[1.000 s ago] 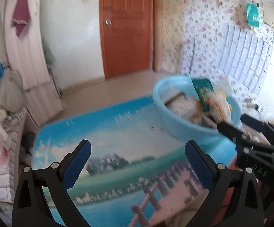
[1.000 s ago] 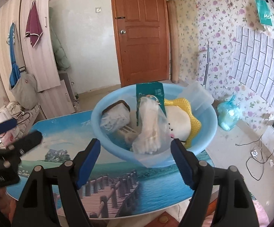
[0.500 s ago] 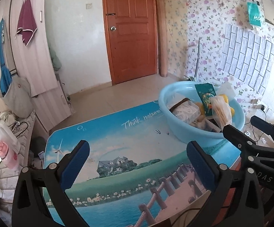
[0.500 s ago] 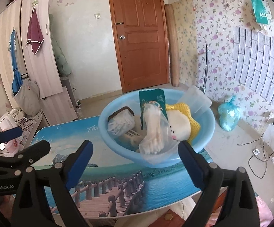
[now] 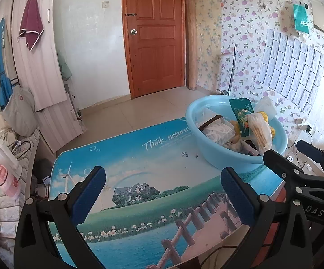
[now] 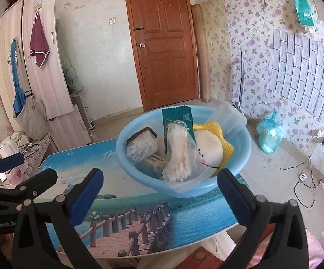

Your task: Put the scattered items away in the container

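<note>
Since a moment ago, my right gripper (image 6: 159, 195) has been opening wide, empty; left gripper (image 5: 162, 192) open too. Everything sits in the basin (image 6: 244, 154) far right on the bench (image 5: 139, 157). That bag (image 6: 182, 157) leans over the rim and could slip out.

The counter (image 5: 153, 157) is showing "Think nature" in white script ahead of the left tongs (image 5: 162, 192). The right tongs' (image 5: 305, 154) body is reading "DAS", and "GenRobot.AI" is showing on the left tongs' body in the right wrist view.
</note>
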Tool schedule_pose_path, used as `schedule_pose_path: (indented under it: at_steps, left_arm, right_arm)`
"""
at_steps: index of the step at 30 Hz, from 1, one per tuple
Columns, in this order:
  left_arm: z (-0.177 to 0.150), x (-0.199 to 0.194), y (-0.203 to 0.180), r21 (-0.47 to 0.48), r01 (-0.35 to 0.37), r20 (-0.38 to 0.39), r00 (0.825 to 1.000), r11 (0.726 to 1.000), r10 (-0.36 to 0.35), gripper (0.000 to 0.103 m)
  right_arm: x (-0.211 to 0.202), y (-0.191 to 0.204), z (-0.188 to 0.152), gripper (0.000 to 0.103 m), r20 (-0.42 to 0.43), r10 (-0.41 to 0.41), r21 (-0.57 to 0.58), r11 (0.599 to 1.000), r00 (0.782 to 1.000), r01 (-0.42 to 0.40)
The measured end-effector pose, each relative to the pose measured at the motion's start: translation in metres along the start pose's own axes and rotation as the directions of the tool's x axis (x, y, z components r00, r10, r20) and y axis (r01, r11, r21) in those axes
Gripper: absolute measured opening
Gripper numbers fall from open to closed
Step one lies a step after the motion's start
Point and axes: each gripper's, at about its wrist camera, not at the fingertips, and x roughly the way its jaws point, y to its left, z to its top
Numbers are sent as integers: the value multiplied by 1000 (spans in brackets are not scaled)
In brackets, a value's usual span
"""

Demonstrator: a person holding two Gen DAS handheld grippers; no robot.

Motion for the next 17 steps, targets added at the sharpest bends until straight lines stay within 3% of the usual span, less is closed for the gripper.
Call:
schedule_pose_path:
  at_steps: [10, 17]
  left_arm:
    - [-3, 4, -1, 20, -87, -30, 996, 996, 88, 103]
    - [-4, 0, 5, -5, -67, -33, 997, 998, 67, 103]
  right_arm:
    - [2, 2, -1, 103, -21, 6, -5, 1000, 1000, -6]
    - [2, 5, -2, 103, -30, 16, -21, 1000, 999, -17]
